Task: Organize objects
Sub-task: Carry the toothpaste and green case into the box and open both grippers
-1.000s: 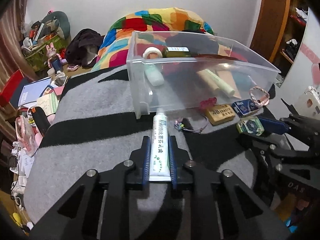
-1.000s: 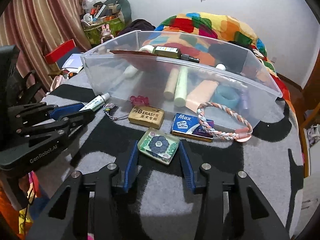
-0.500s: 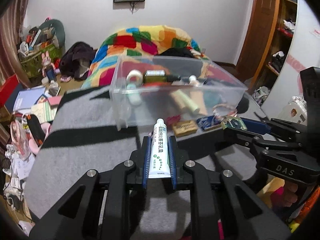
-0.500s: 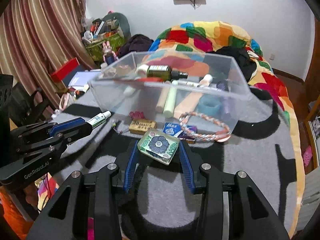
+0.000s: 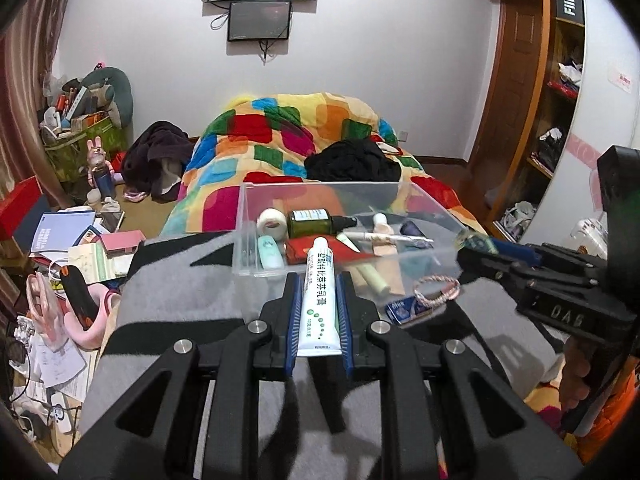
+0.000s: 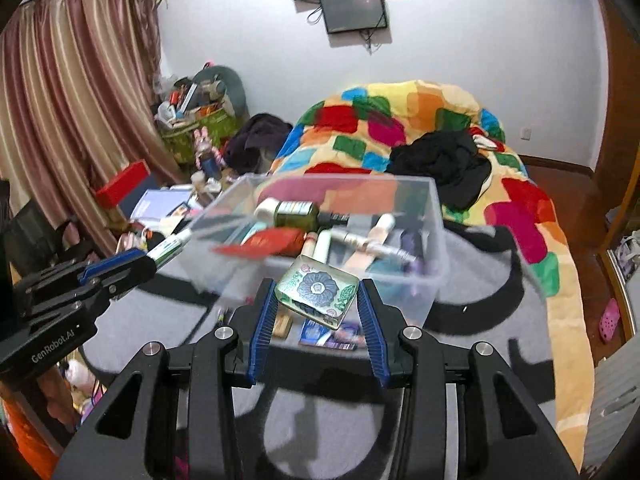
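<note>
My left gripper (image 5: 318, 292) is shut on a white tube (image 5: 318, 296) with green print, held in the air in front of the clear plastic bin's (image 5: 248, 216) near wall. My right gripper (image 6: 316, 296) is shut on a glass block with a blue flower (image 6: 316, 290), held above the bin's (image 6: 434, 216) near wall. The bin holds a green bottle (image 5: 310, 222), a tape roll (image 5: 272, 222), a red card, tubes and sticks. Each gripper shows in the other's view: the right one (image 5: 480, 246), the left one (image 6: 168, 250).
On the grey and black blanket (image 5: 180, 292) beside the bin lie a braided bracelet (image 5: 436, 286), a blue Max packet (image 5: 408, 308) and an eraser (image 6: 282, 324). A colourful quilt (image 5: 280, 136) lies behind. Clutter covers the floor at left (image 5: 72, 248).
Both grippers have lifted their objects off the blanket, rising until they look down into the bin. The tube and glass block stay clamped.
</note>
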{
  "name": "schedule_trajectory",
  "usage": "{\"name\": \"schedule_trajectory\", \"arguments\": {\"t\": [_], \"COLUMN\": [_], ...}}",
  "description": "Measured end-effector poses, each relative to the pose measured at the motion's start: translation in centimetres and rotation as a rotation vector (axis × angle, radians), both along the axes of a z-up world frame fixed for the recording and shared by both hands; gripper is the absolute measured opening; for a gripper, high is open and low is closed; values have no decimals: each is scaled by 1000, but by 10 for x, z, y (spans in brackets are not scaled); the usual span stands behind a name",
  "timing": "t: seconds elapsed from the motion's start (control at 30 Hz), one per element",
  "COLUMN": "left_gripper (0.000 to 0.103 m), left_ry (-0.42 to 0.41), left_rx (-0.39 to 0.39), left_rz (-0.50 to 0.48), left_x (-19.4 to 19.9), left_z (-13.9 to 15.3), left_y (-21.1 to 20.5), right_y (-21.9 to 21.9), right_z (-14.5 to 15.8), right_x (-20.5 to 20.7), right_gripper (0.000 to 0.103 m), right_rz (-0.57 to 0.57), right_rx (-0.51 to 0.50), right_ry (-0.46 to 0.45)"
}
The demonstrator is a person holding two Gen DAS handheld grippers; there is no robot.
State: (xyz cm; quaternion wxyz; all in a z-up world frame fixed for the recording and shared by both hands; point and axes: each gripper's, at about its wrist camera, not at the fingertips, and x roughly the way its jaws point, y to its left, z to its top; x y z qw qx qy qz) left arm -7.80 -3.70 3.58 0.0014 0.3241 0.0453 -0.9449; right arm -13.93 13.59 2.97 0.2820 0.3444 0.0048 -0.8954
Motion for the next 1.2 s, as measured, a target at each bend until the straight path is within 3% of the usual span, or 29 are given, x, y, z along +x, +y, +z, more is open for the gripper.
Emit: {"name": "schedule_trajectory", "arguments": {"t": [0.2, 0.47, 0.67, 1.1, 1.2], "left_gripper": [17, 17, 17, 18, 27], "left_ry": [-30, -109, -130, -103, -84], "left_rx": [15, 49, 41, 46, 43], "left_rz": [9, 18, 7, -7, -10], "left_x": [-30, -69, -84, -73, -65], "left_z": [0, -18, -24, -12, -8], "left_y": [-17, -31, -28, -24, -21], "right_y": [-2, -15, -35, -42, -37], "right_z": [3, -19, -27, -27, -22], "right_x": [-25, -58, -68, -65, -59], "right_gripper": [38, 38, 38, 39, 44], "right_rz": [-12, -33, -2, 46, 52], "right_rx": [-2, 7, 60, 89, 82], "right_ry": [-23, -108, -113, -136, -121]}}
